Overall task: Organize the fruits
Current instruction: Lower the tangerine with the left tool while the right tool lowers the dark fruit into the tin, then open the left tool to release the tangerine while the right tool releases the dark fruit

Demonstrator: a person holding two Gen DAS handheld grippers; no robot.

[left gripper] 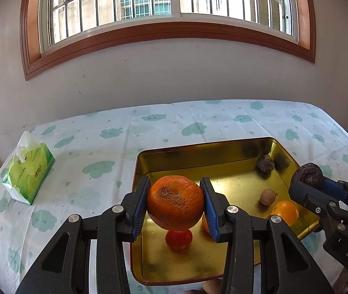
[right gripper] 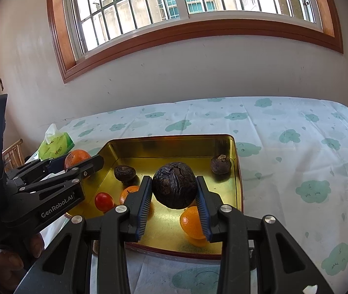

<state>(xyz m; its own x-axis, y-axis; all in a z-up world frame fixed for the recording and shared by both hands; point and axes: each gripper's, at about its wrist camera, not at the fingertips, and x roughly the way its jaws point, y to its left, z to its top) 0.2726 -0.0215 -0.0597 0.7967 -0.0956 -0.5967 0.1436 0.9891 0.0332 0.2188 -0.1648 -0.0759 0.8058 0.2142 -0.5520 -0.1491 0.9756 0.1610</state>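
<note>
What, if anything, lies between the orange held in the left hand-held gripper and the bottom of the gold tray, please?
A small red tomato sits on the tray floor right under the held orange, with another orange beside it. The left hand-held gripper would likely need to shift toward the bare floor further back before letting go.

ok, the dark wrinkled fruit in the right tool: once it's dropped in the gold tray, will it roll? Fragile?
The dark wrinkled fruit, clamped in the right tool, looks nearly round, so it will probably roll on the glossy gold tray. Its skin is shrivelled and cracked, so it seems dried and likely light. The pads hold it without visible denting, which suggests a fairly firm shell.
</note>
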